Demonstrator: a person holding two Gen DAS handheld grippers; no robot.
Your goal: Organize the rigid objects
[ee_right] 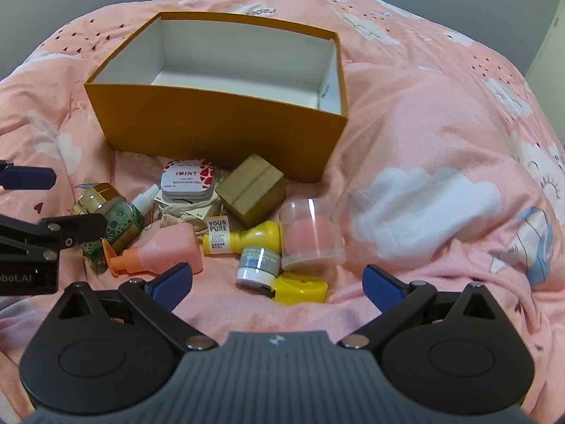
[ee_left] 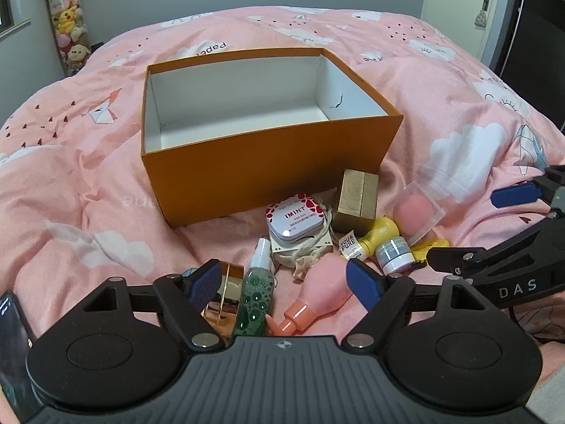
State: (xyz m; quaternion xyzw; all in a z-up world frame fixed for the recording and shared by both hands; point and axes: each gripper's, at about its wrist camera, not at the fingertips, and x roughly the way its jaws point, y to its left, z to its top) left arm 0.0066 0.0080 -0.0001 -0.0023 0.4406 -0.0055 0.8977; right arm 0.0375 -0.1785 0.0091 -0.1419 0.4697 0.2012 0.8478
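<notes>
Both hand-held grippers, left (ee_left: 286,284) and right (ee_right: 277,284), sit wide apart and hold nothing, hovering over my clutter beside the orange box (ee_left: 268,166) on the bed (ee_left: 70,183).

We see soft, even indoor light and faint shadows. Both views stay sharp; fisheye bending curves our edges.

Right wrist view: right gripper (ee_right: 277,284), jaws spread wide, above a pink duvet (ee_right: 423,148). Before it lie a yellow case (ee_right: 300,288), small jar (ee_right: 256,265), yellow bottle (ee_right: 247,238), pink pump bottle (ee_right: 162,252) and clear cup (ee_right: 312,235). Behind, an orange box (ee_right: 219,134) stands open.
</notes>
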